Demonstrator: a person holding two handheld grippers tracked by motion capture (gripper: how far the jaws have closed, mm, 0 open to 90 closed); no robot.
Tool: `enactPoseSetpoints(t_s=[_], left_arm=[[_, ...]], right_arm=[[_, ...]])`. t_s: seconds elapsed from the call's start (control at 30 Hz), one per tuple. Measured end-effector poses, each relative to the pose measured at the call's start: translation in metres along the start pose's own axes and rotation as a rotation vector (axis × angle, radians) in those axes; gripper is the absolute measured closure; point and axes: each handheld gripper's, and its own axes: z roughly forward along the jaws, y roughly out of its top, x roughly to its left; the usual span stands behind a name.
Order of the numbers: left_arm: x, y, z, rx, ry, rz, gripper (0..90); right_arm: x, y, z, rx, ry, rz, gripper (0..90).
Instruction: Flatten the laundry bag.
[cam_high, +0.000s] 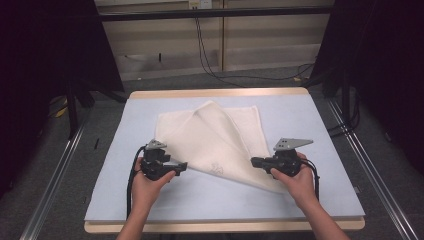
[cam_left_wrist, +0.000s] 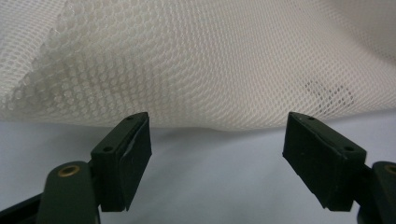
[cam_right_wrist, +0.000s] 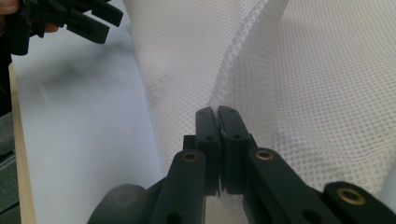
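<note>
The counter (cam_high: 320, 150) has a pale blue top and takes up the middle of the high view. On it, in the middle of that frame, lies a white mesh cloth (cam_high: 210, 135). It is partly folded, with one flap lying slanted over the rest and a peak near the top.

The cloth looks very light, thin and floppy. It is full of tiny holes, so it should bend and sag wherever nothing holds it up. It will not break, but I think it could slide out of a weak pinch or bunch up. The best places to hold it are the edges and corners, one on each side, so it can be pulled flat.

The right gripper (cam_right_wrist: 217, 112) sits at the lower right of the cloth in the high view. Its fingers (cam_right_wrist: 208, 126) are squeezed together on a fold of the mesh, and the cloth rises up from them.

The left gripper (cam_left_wrist: 217, 140) is at the lower left edge of the cloth. Its fingers (cam_left_wrist: 126, 154) are wide apart and hold nothing. The cloth edge hangs just past their tips, above the blue counter. There is a small grey mark (cam_left_wrist: 327, 93) on the mesh at the right of that view.
</note>
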Motion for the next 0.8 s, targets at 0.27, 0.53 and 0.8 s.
enactPoseSetpoints(t_s=[0.27, 0.53, 0.8], left_arm=[[-0.001, 0.001, -0.001, -0.013, 0.000, -0.005, 23.1], [-0.004, 0.003, -0.003, -0.032, -0.019, -0.006, 21.7], [-0.003, 0.009, -0.008, -0.071, -0.017, -0.016, 19.7]], right_arm=[[0.013, -0.021, 0.005, 0.014, 0.024, -0.008, 88.1], [0.020, -0.033, 0.012, 0.050, 0.034, -0.045, 88.4], [0.025, -0.041, 0.013, 0.089, 0.045, -0.061, 88.8]])
